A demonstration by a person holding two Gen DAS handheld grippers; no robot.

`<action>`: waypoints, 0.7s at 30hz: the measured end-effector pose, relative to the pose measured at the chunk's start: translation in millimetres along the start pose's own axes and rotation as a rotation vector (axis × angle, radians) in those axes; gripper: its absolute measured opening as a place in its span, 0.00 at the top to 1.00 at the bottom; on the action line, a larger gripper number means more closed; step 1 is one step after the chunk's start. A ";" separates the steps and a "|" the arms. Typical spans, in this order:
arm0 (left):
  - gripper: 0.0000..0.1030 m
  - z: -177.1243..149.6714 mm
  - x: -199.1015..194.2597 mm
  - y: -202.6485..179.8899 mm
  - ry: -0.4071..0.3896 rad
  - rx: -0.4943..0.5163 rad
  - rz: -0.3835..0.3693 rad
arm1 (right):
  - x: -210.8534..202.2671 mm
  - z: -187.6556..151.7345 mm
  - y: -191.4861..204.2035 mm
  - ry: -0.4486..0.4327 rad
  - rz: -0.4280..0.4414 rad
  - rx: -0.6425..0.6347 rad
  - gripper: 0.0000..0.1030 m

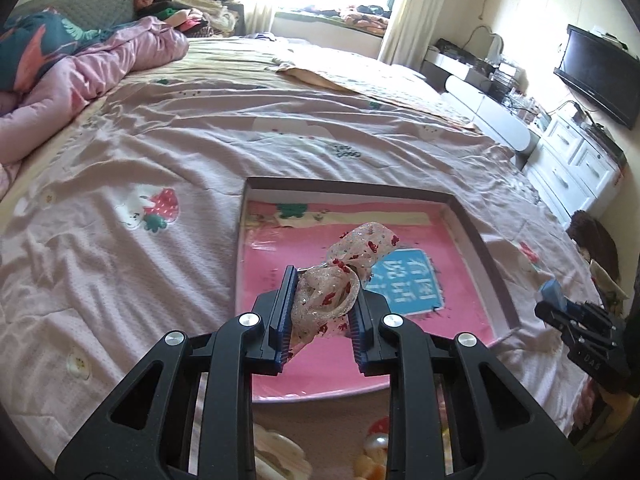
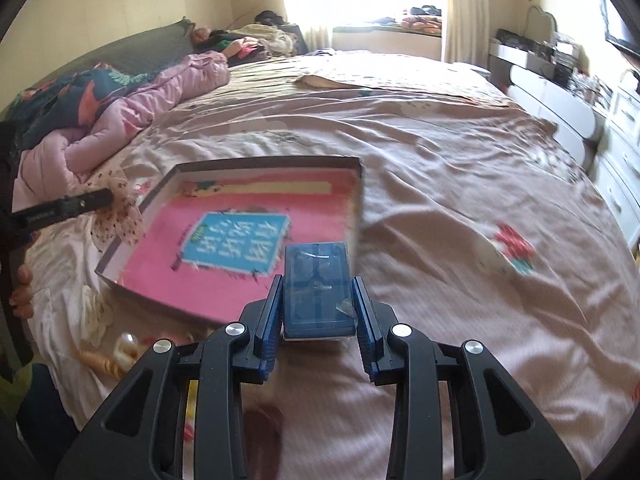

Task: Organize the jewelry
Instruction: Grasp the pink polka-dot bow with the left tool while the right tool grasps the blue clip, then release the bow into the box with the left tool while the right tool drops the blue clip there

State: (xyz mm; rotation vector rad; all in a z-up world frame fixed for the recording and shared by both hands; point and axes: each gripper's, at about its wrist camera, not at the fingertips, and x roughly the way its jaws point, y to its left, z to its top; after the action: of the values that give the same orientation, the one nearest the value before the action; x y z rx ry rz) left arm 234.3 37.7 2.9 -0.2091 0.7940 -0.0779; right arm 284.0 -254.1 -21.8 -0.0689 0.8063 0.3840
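Observation:
My left gripper (image 1: 322,300) is shut on a sheer hair bow (image 1: 348,276) with red dots and sequins, held above a shallow box (image 1: 492,264) with a pink bottom that lies on the bed. In the right wrist view the bow (image 2: 120,216) hangs at the box's left edge (image 2: 156,196), beside the left gripper's finger. My right gripper (image 2: 318,300) is shut on a small blue transparent case (image 2: 318,288), held just over the box's near right corner. The right gripper (image 1: 576,316) also shows at the right edge of the left wrist view.
The box lies on a pink printed bedsheet (image 1: 160,152). Loose hair accessories and pearls (image 2: 116,348) lie near the box's front. A pink quilt (image 1: 80,68) is bunched at the far left. White drawers (image 1: 576,160) stand along the right wall.

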 end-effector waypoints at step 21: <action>0.76 -16.5 38.4 21.9 0.092 0.008 0.042 | 105.1 26.4 41.3 0.128 0.012 -0.053 0.69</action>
State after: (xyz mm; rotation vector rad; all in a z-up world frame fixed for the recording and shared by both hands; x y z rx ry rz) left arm 249.1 50.9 -39.9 -0.1824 0.8890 -0.0514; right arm 353.3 -177.9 -75.1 -0.1392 0.9236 0.4155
